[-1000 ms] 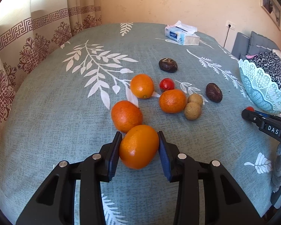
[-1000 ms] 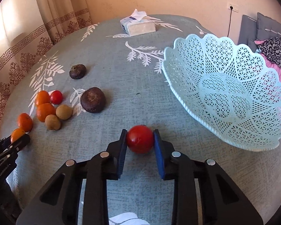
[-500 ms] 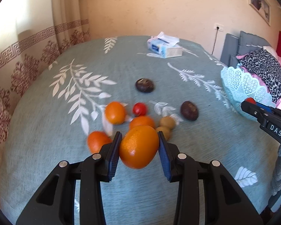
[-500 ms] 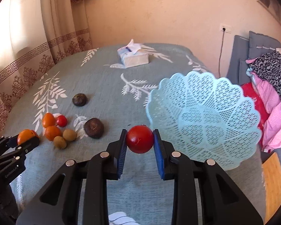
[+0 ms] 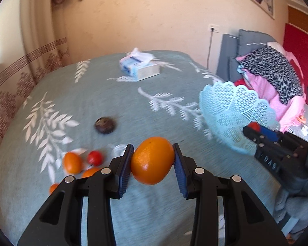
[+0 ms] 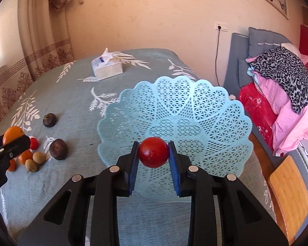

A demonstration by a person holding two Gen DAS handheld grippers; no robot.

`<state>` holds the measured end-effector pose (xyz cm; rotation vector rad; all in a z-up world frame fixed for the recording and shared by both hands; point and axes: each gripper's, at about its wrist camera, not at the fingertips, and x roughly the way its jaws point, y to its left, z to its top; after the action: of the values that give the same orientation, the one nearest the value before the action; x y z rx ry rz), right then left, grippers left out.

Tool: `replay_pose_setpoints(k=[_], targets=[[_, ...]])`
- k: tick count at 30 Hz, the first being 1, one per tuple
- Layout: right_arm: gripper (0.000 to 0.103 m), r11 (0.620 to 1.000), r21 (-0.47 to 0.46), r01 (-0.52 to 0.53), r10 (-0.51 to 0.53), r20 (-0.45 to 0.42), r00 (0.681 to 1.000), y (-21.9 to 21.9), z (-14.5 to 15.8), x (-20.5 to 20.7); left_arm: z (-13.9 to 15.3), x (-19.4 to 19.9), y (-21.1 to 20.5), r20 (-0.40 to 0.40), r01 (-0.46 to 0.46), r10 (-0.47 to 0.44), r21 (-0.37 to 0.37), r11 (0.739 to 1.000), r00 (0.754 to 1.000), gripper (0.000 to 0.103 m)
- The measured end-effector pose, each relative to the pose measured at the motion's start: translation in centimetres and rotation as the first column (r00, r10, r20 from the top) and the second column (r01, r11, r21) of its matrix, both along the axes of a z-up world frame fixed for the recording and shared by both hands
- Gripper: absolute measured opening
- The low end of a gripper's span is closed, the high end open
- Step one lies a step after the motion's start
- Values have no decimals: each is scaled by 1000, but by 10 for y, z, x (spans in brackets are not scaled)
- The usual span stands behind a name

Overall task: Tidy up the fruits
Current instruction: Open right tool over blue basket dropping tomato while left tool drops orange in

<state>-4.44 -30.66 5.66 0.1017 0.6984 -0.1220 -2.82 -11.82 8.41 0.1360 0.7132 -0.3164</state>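
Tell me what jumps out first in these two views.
A big orange sits clamped in the left gripper, lifted above the teal bedspread. A red fruit is pinched in the right gripper, in front of the pale blue lattice basket. More fruit lies scattered on the bedspread.

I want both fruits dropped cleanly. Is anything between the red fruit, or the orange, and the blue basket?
Nothing visible blocks either. The right tongs hold the red fruit in front of the empty lace basket. The left tongs hold the orange above bare tablecloth short of the basket; the right tongs already sit at its rim.
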Motion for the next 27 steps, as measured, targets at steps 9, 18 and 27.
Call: replay_pose_setpoints(k=[9,18,27], targets=[[42,998,-11,54,-53,35,998,-18,4,-5,4,24,-52,0,96,-96,-11,995,995,39],[61,996,4,92,-92,49,995,-30,4,-8,-2,40,-87,-7,149,-149,-4,989,989,39],[73,991,14,130,-130,54,990,-44,2,-12,-8,47,-103,-13,178,-178,6,984,984,39]])
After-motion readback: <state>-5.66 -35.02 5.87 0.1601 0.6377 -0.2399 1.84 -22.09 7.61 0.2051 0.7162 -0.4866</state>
